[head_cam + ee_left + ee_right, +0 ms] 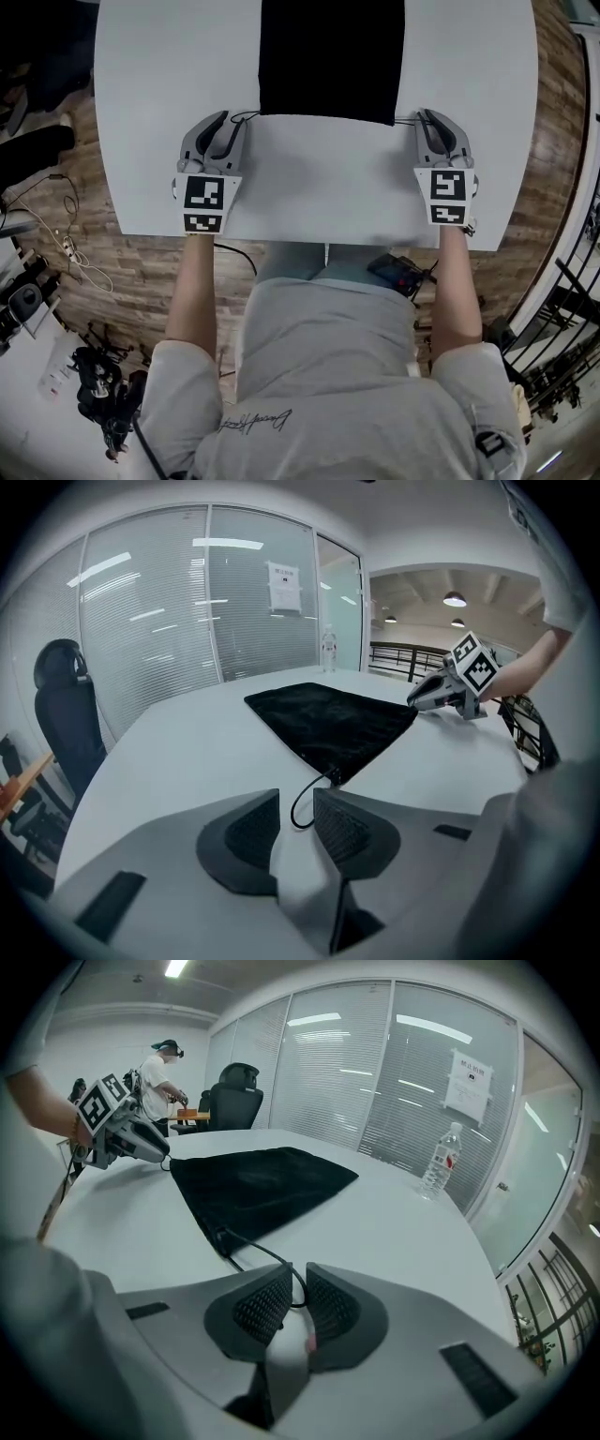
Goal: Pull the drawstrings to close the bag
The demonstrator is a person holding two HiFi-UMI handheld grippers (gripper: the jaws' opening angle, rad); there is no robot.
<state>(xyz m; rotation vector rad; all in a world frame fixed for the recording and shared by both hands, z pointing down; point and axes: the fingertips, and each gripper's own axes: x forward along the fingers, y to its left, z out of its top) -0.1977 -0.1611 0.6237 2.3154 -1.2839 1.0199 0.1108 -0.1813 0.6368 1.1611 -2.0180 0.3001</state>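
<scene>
Head view: black drawstring bag (pixel 331 61) lies flat on the white table (pixel 319 197), far side from the person, mouth edge toward them. Left gripper (pixel 232 119) sits at the bag's near left corner, right gripper (pixel 427 116) at the near right corner, both low on the tabletop.

Progress: early. Judging by the flat, full-width mouth edge, no pulling is done yet and the bag is not closed.

- Left gripper view: jaws stand wide apart, and the left drawstring loop (pixel 302 803) lies between them on the table. Pads not touching it, so no grip.
- Right gripper view: jaws drawn in to a narrow slit around the right drawstring loop (pixel 281 1262). A gap still shows beside the cord, so it reads as not clamped yet.

Left to do: pinch both cords, then pull outward, away from each other, until the mouth cinches.

Bag look: matte black fabric, soft, velvety, rectangular, unwrinkled and apparently empty. Thin black cords come out at each near corner in small loops.
</scene>
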